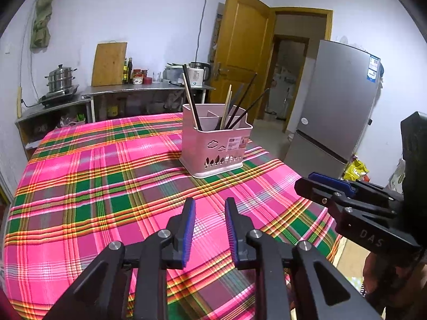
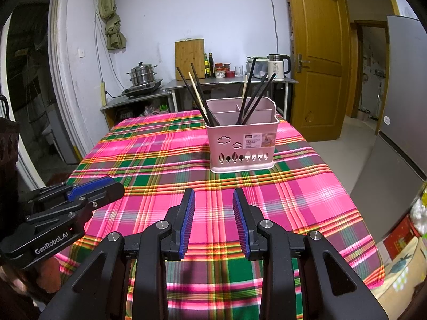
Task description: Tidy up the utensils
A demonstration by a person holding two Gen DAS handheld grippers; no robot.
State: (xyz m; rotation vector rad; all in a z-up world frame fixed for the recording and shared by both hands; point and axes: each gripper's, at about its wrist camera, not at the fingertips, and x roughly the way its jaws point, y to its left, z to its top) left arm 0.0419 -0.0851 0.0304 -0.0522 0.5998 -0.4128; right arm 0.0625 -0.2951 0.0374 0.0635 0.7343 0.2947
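**Op:** Since both hands hover empty over the worktop, I judge we are between picks, or near the end. From the left: my left gripper has its jaws apart with only plaid cloth between them. The gap is narrow and nothing is held.

**Obs:** And the other one?

**Op:** My right gripper sits beside it, jaws a little wider apart, also empty. Both point down toward the cloth, well short of the basket.

**Obs:** Where are the utensils, then?

**Op:** All that I can see are in that pink basket, standing toward the far side of the worktop. It has dividers. In the left compartment lean dark chopsticks with one pale one among them. In the right compartment stands another dark bunch, and the left view shows a pale stick there too. The back compartment looks empty, though I cannot see its bottom.

**Obs:** Anything loose on the cloth?

**Op:** None in either view. If sorting by colour is wanted, the next move calls for reaching forward, closing on one pale stick near its top, and lifting it straight up so the others stay put.
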